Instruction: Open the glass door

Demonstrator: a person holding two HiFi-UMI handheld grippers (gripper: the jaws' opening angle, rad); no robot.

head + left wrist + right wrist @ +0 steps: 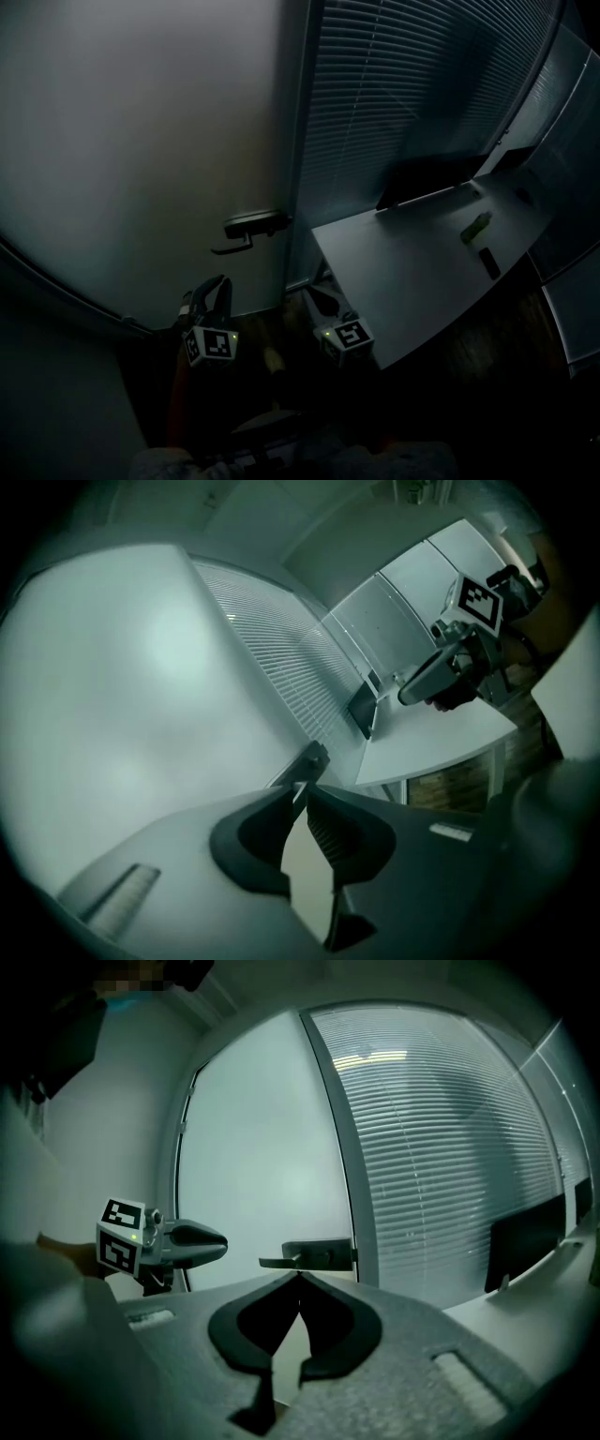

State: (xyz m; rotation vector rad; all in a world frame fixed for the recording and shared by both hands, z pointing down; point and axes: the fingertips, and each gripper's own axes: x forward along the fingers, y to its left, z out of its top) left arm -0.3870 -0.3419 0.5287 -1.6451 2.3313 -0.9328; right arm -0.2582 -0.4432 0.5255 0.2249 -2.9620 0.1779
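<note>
Handle axis: dark metal lever handle lies level, its free end pointing left in the head view.
Door: frosted glass door, pale, smooth and flat, stands left of grey slatted blinds.
Left gripper: near the handle, not touching; ribbed jaws slightly apart, nothing between.
Right gripper: jaw tips together, empty.

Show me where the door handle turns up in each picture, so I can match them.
Head view: handle left of centre, at the right edge of the door.
Left gripper view: handle just below centre, small and tilted.
Right gripper view: handle near the centre, slightly below the middle.
Shared landmark: the blinds, next to the door in all three.
</note>
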